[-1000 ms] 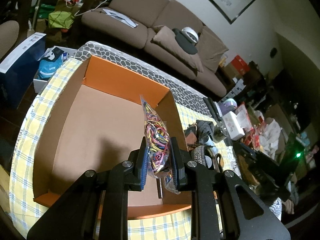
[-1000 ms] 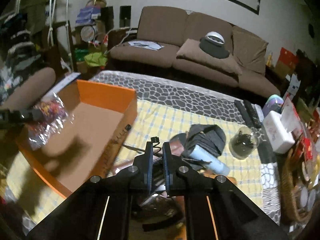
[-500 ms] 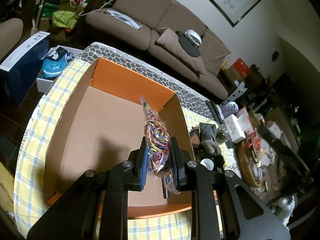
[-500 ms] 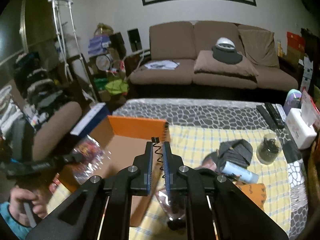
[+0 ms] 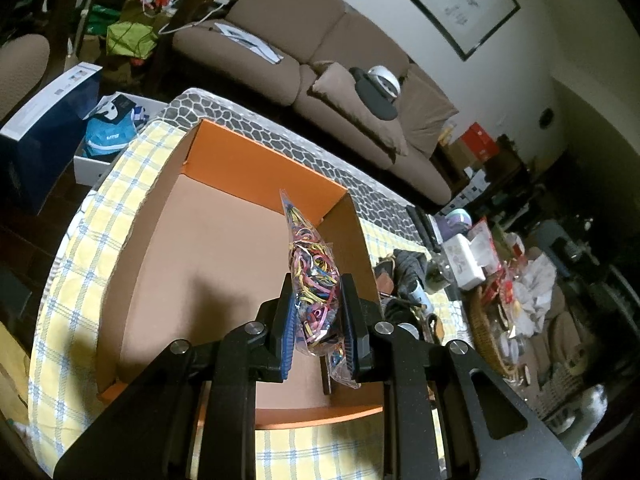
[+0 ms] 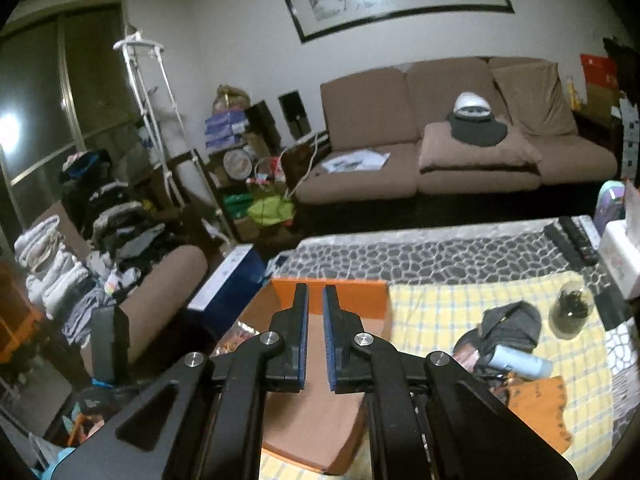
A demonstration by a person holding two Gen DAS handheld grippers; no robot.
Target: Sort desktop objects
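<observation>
My left gripper [image 5: 318,320] is shut on a clear bag of coloured rubber bands [image 5: 310,276] and holds it above the open orange cardboard box [image 5: 224,160], near the box's right wall. My right gripper [image 6: 315,336] is above the same box [image 6: 352,300]. Its jaws stand close together with a narrow gap, and nothing shows between them. The black spring it held earlier is not in view. A small part of the bag shows at the left of the box in the right wrist view [image 6: 236,330].
To the right of the box, on the yellow checked cloth [image 6: 440,308], lie a dark cloth pile [image 6: 512,324], a light blue tube [image 6: 520,362], a glass jar [image 6: 570,312] and an orange cloth [image 6: 536,404]. A tissue box [image 6: 618,256] and remotes [image 6: 572,240] lie farther right. A sofa [image 6: 460,152] stands behind.
The left gripper kept the bag over the box with little movement. The right gripper rose and swung left over the box. The black spring between its jaws is gone from view.
</observation>
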